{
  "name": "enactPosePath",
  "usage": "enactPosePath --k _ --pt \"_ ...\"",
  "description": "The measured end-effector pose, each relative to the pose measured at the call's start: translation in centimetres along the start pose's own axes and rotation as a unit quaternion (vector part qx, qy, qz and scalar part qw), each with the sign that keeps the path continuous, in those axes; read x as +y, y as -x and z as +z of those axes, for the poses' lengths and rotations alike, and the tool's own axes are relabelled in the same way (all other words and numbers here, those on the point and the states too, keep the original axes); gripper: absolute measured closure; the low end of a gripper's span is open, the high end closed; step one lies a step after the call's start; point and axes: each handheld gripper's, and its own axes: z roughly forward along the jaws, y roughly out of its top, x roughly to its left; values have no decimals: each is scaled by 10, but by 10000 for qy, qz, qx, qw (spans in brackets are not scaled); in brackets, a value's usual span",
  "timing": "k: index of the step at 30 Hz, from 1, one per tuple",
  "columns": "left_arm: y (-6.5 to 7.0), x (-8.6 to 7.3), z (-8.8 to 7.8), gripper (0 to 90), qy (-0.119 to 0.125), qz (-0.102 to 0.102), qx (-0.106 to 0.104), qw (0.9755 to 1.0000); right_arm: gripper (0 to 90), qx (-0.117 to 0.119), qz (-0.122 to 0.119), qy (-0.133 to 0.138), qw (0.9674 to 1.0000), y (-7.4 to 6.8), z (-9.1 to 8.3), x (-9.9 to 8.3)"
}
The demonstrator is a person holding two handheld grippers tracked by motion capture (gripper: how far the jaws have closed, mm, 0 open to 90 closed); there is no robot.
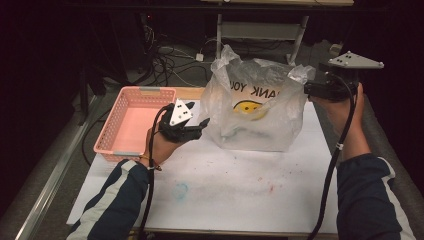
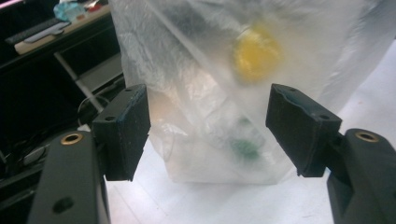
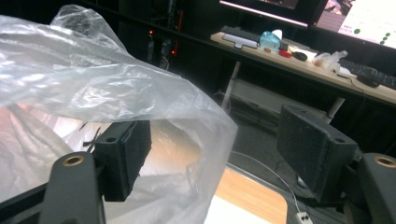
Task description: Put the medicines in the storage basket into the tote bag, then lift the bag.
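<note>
Flanking the clear plastic bag (image 1: pixel 255 107) standing mid-table beside the pink basket (image 1: pixel 131 122): left gripper (image 1: pixel 201 125) low at its side, right gripper (image 1: pixel 311 88) at the rim, both jaws spread, gripping nothing; bag stands unaided.

plastic bag (image 1: pixel 260 107) w/ upside-down "ANK YOU", smiley face

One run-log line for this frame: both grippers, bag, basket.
left gripper: open, beside clear plastic bag | right gripper: open, bag handle between jaws | pink plastic basket: left of bag
</note>
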Motion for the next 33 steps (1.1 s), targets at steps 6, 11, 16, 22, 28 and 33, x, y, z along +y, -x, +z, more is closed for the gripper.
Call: enactPosePath --k 6,11,16,22,28,33 --pt "5 -4 -12 284 9 118 -41 9999 265 41 -179 -168 9997 3 -12 -3" --pt "10 -14 -20 282 -14 241 -83 9997 256 -92 -58 20 9999 5 -26 -14" --pt "14 -29 -31 243 13 254 -83 9996 243 14 -51 228 9997 -8 -39 -30" --pt "20 -55 -44 185 -8 402 85 9992 230 369 -265 383 9982 -41 -50 -59" --pt "16 -71 -54 184 -12 297 218 9993 226 688 -235 389 9966 -65 -51 -89" --pt "14 -81 -61 184 -34 214 341 9992 210 888 -314 263 9952 -79 -49 -111"
